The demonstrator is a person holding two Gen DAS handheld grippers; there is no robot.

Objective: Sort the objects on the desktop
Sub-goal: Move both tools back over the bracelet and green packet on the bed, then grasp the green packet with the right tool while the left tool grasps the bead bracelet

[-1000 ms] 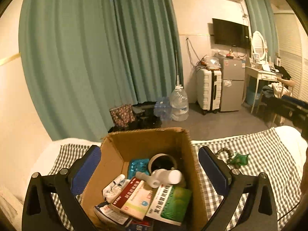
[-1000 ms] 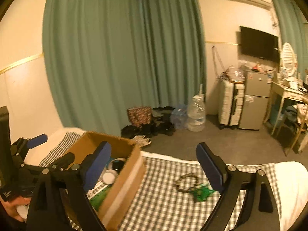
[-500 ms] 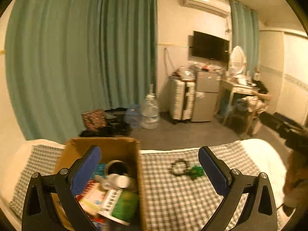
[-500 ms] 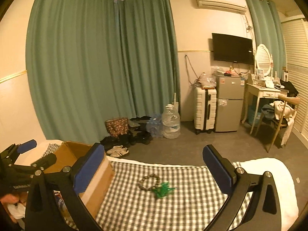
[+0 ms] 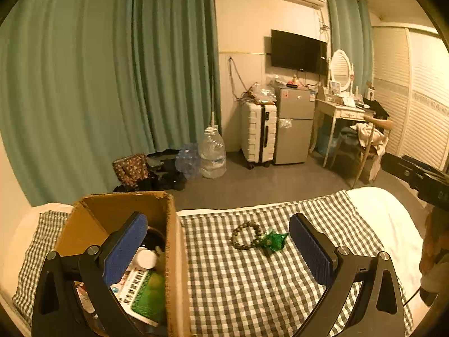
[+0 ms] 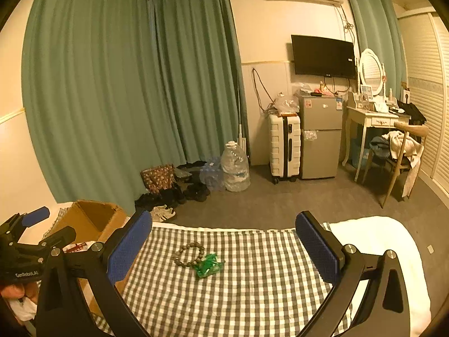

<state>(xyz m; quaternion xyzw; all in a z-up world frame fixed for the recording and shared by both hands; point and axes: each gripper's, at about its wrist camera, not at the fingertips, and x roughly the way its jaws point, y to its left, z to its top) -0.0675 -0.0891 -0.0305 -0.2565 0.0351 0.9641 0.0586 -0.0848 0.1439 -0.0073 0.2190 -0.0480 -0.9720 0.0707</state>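
The bead bracelet (image 6: 189, 253) with its green tassel (image 6: 209, 265) is lying on the checked cloth (image 6: 252, 286), near the cardboard box (image 5: 118, 213). The right gripper (image 6: 224, 250) has just been opening and is spread wide with nothing between its jaws. The left gripper (image 5: 219, 250) is spread wide too, holding nothing.

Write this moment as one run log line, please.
left claw: open, empty | right claw: open, empty | bead bracelet: on checked cloth | cardboard box: holds medicine packs

One cardboard box (image 5: 171, 252), one bead bracelet (image 5: 247, 236), one green tassel (image 5: 273, 241), one checked cloth (image 5: 252, 280). Two grippers: left (image 5: 219, 248), right (image 6: 224, 248). On the floor: one suitcase (image 6: 284, 146), one fridge (image 6: 321, 137), two water bottles.
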